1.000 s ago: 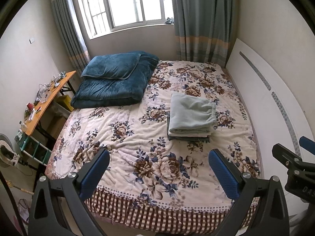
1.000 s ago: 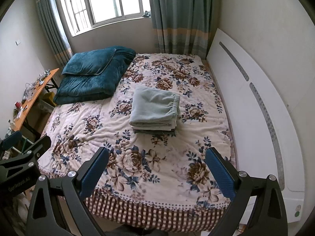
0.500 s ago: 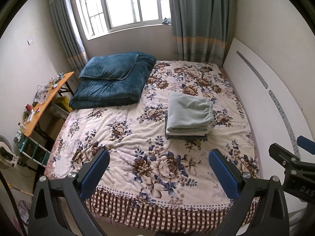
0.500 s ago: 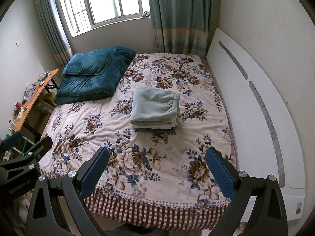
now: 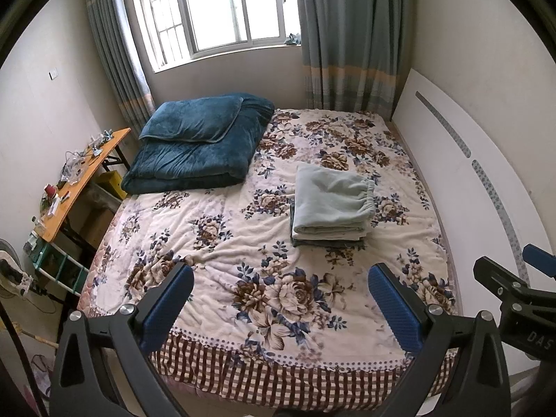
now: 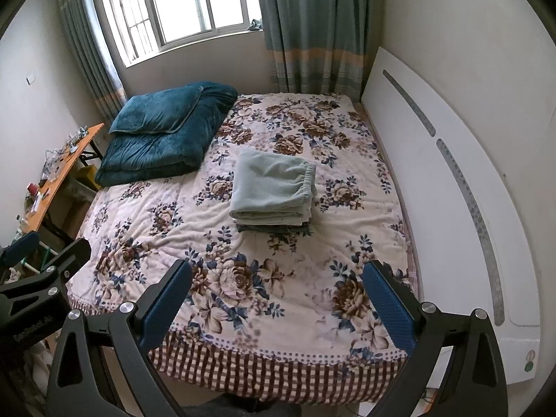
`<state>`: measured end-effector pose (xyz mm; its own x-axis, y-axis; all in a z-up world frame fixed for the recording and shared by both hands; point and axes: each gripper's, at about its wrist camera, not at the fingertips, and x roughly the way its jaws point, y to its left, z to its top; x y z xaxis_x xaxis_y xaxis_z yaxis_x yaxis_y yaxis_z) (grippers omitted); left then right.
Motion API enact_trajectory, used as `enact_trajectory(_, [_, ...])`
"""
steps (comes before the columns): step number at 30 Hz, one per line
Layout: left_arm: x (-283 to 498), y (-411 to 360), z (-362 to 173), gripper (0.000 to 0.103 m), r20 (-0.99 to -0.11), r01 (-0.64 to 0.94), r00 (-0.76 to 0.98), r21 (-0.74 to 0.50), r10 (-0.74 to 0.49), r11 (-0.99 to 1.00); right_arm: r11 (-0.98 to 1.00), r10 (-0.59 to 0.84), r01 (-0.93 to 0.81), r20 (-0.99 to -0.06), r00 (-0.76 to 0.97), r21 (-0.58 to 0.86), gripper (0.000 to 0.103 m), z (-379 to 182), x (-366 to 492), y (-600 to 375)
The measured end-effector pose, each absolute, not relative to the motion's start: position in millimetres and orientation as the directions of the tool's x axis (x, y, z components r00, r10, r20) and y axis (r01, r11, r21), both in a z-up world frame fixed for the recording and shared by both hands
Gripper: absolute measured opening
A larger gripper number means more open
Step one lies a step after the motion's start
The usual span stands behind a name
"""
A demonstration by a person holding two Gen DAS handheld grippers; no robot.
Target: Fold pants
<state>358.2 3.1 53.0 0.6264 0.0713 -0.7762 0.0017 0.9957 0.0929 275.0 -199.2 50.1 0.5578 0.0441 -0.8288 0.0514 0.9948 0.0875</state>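
Nearest the cameras, the left gripper [image 5: 280, 304] and the right gripper [image 6: 278, 300] hang side by side above the foot of the bed [image 5: 243, 375], each with its blue fingers [image 5: 166, 307] spread wide and holding nothing. Over the last second both views have drawn back a little: the bed sits slightly farther off and more of the window shows, while the fingers keep the same wide spread.

Past the checked hem of the floral bedspread [image 6: 243, 288], well apart from both grippers, the pale green pants [image 5: 332, 205] lie folded into a compact rectangle, elastic waistband to the right, resting on top of a darker folded garment [image 5: 326, 242]. They have not shifted between views.

That retreat with empty fingers suggests the folding is finished and the person is stepping away.

Farther on, a folded teal blanket [image 5: 201, 146] fills the bed's left head end, an orange desk [image 5: 74, 187] stands along the left wall, and curtains frame the window [image 5: 222, 10].
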Motion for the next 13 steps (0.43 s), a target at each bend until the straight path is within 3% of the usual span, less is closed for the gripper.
enact_trajectory(13, [354.6, -1.2, 56.3, 0.103, -0.769, -0.007, 0.634, 0.096, 0.078, 0.995, 0.995, 0.044, 0.051, -0.83, 0.557, 0.088, 0.1, 50.0, 271.6, -198.6])
